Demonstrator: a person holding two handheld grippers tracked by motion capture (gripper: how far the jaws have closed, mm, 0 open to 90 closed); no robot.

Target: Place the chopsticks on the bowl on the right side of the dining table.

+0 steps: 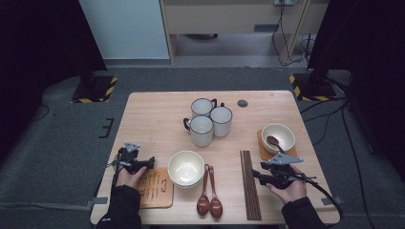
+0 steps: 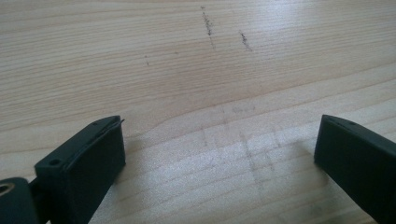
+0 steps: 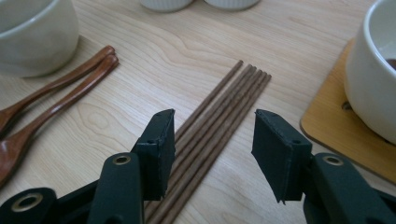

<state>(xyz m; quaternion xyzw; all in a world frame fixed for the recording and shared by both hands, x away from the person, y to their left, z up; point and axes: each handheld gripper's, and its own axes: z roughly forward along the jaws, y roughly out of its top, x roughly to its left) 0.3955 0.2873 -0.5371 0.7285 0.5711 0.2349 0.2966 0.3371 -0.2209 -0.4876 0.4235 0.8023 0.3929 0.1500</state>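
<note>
Right tongs (image 3: 212,140) held apart over the chopsticks (image 3: 219,112); left tongs (image 2: 219,154) apart.
Three mugs (image 1: 210,119), two bowls (image 1: 186,168), two spoons (image 1: 209,191) are counted; chopsticks lie between the right jaws, untouched.

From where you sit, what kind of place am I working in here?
Probably a lab or recording rig, not a dining room: a wooden table set with mugs, bowls and chopsticks, black curtains either side, hazard-striped stand bases and loose cables on grey carpet.
</note>
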